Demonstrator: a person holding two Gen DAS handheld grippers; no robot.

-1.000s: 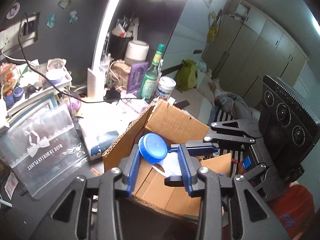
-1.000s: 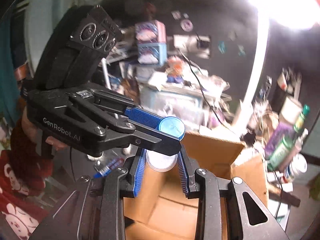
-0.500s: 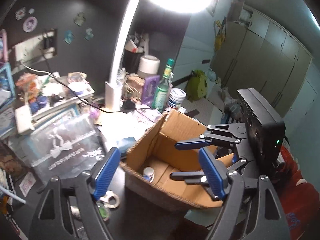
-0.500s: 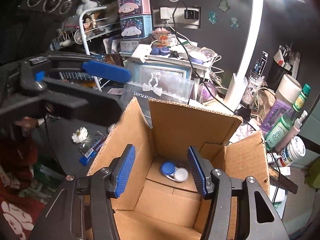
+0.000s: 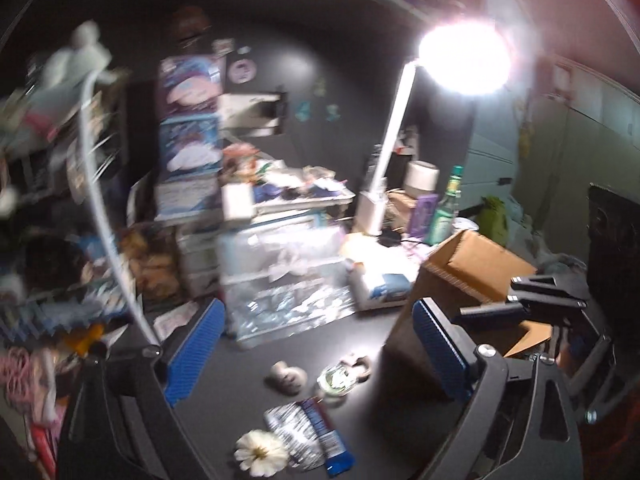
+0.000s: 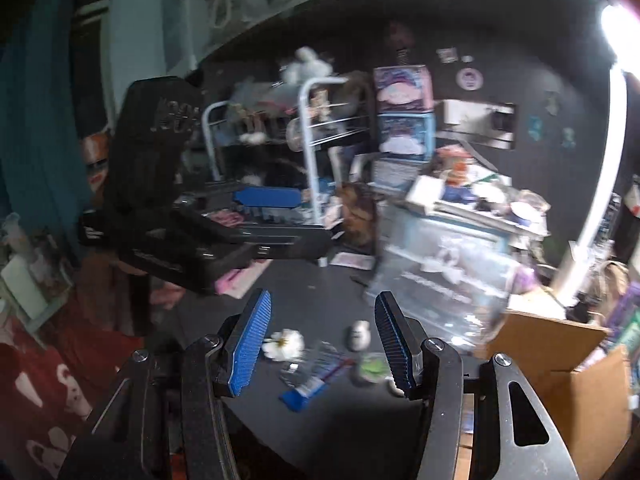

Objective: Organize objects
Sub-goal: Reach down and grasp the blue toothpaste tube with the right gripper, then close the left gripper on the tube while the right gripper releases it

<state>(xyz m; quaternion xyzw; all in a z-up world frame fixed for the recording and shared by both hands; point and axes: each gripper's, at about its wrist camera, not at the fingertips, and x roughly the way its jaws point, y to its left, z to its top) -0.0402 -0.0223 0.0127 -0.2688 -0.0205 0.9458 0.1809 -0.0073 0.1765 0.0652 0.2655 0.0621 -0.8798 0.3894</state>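
My left gripper is open and empty above the dark desk. Under it lie a white flower, a silver and blue packet, a small round green thing and a small pale figure. The cardboard box stands at the right, its inside hidden. My right gripper is open and empty, above the flower, the packet and the figure. The box shows at the right. Both views are blurred.
A lit white desk lamp stands behind the box. Bottles and jars crowd the back right. Clear plastic bins and stacked boxes fill the back. A wire rack stands at the left.
The blue-lidded case was let go into the box. Both grippers opened and swung left from over the box to above the small things on the desk.
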